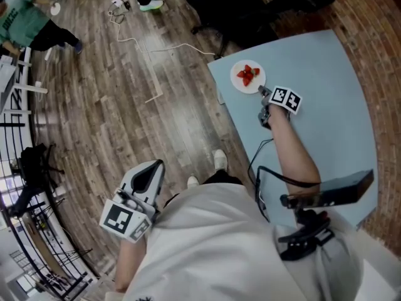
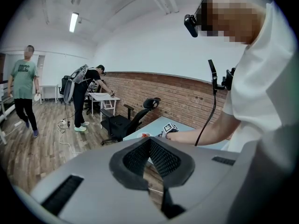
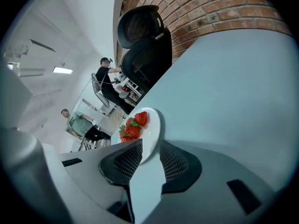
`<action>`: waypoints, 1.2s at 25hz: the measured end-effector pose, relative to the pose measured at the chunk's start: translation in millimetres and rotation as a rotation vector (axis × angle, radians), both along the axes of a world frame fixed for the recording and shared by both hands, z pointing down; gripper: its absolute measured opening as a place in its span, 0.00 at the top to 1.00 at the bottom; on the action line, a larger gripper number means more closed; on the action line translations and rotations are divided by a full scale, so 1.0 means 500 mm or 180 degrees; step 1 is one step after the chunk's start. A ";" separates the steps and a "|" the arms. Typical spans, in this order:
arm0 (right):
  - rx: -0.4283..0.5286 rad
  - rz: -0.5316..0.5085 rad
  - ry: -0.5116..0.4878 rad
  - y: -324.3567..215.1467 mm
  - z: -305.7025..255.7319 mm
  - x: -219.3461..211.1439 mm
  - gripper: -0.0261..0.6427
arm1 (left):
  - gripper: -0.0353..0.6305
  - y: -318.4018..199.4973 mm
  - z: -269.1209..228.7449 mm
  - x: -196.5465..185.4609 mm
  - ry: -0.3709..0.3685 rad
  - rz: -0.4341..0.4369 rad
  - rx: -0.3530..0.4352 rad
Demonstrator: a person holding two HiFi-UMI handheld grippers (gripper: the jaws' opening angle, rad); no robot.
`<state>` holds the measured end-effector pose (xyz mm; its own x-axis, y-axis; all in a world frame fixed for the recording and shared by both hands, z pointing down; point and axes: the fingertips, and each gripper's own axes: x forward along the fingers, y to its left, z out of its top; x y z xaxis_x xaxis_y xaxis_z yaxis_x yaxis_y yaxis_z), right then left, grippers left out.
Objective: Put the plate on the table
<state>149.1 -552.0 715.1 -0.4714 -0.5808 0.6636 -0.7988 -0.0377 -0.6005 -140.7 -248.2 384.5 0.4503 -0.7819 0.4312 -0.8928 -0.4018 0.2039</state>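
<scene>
Pale blue laminate fills the right of the head view: a worktop (image 1: 332,118) carrying a round white ceramic plate (image 1: 248,77) of red strawberries (image 1: 249,74) near its far corner. The right claw (image 1: 264,93) sits just beside the plate's near rim. The left claw (image 1: 150,171) hangs well apart, off the worktop, above the wooden plank floor (image 1: 125,105).

In the left gripper view, the left claw (image 2: 150,141) has its black ribbed pads pressed together at the tips, with nothing between them.

In the right gripper view, the right claw (image 3: 150,146) stands spread, and the plate (image 3: 150,122) lies flat on the worktop (image 3: 233,92) with its rim in the gap, dead ahead. The plate looks delivered. Backing straight out along the claw's own line should clear the rim.
</scene>
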 end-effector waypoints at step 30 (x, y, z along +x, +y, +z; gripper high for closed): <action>0.0823 -0.0587 0.0207 0.662 -0.290 -0.164 0.92 | 0.95 0.342 0.012 -0.103 0.0627 0.0767 0.0233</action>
